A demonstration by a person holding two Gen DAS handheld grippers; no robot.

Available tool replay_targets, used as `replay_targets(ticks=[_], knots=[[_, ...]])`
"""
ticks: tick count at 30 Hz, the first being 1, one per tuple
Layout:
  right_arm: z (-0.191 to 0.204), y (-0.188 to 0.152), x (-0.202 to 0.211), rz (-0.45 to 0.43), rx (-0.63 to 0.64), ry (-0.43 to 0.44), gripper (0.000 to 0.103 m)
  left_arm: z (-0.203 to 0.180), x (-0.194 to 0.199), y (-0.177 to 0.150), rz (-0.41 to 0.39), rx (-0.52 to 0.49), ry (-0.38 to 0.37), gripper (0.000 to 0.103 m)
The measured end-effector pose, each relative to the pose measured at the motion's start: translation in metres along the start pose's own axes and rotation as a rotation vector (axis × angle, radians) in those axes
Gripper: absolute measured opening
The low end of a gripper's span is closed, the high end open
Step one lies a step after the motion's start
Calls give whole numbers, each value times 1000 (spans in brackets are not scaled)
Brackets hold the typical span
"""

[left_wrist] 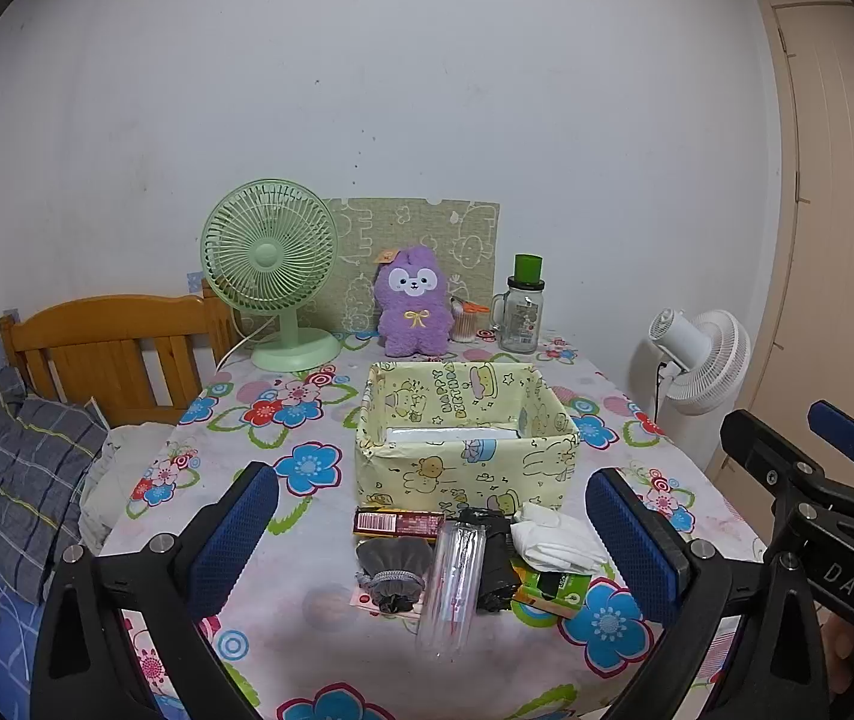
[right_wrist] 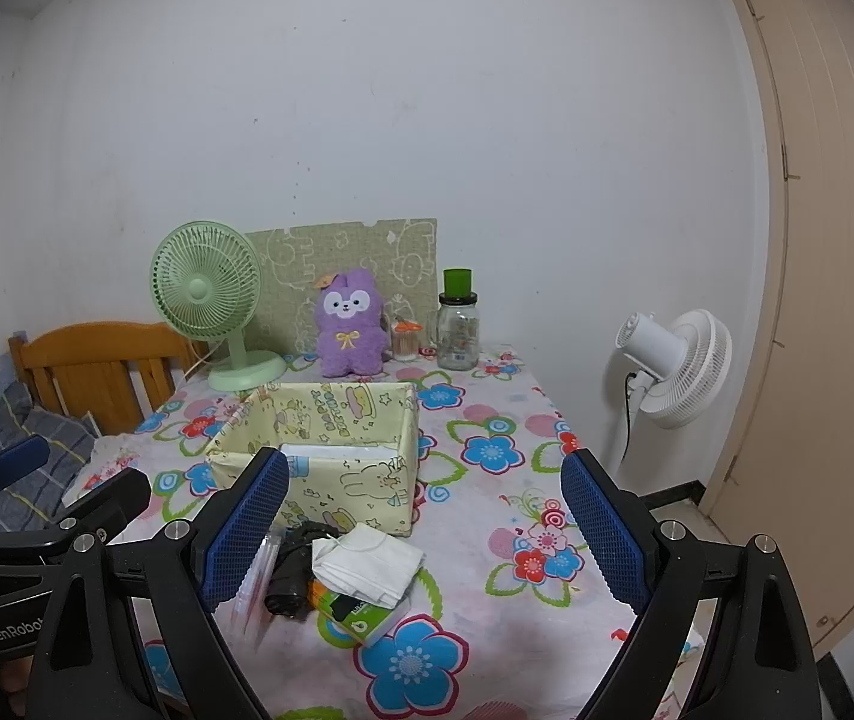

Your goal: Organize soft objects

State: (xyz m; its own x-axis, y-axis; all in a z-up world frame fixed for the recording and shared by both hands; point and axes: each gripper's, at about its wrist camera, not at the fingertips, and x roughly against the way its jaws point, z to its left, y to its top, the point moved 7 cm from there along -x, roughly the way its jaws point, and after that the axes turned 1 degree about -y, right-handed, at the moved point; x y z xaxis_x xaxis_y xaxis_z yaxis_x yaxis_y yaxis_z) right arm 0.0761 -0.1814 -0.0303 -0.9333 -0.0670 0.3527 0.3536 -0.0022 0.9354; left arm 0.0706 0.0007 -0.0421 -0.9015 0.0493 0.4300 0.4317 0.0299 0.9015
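Observation:
A yellow cartoon-print box [left_wrist: 466, 465] [right_wrist: 313, 474] stands mid-table with white packets inside. In front of it lie a grey velvet pouch [left_wrist: 394, 570], a clear plastic tube [left_wrist: 454, 576], a black folded cloth [left_wrist: 496, 558] [right_wrist: 292, 570], a white folded cloth [left_wrist: 553, 543] [right_wrist: 370, 561], a green packet [left_wrist: 553, 591] [right_wrist: 358, 615] and a brown snack bar [left_wrist: 397, 522]. A purple plush toy [left_wrist: 412, 309] [right_wrist: 349, 330] sits at the back. My left gripper [left_wrist: 433, 540] hangs open above the small items. My right gripper [right_wrist: 424, 531] is open too, empty, just right of them.
A green desk fan [left_wrist: 274, 273], a glass jar with a green lid [left_wrist: 520, 315] and a cotton-swab cup [left_wrist: 464, 324] stand along the back of the floral tablecloth [left_wrist: 307, 630]. A wooden bed frame [left_wrist: 109, 348] lies left, a white floor fan [right_wrist: 676, 369] and door right.

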Motion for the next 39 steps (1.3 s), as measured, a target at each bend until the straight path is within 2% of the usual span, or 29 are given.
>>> replay_targets(ticks=[23, 39], knots=[[1, 0, -13, 20, -9, 0, 94, 3, -9, -4, 16, -9, -2, 102], [9, -18, -58, 99, -7, 30, 94, 7, -52, -23, 112, -13, -8, 96]])
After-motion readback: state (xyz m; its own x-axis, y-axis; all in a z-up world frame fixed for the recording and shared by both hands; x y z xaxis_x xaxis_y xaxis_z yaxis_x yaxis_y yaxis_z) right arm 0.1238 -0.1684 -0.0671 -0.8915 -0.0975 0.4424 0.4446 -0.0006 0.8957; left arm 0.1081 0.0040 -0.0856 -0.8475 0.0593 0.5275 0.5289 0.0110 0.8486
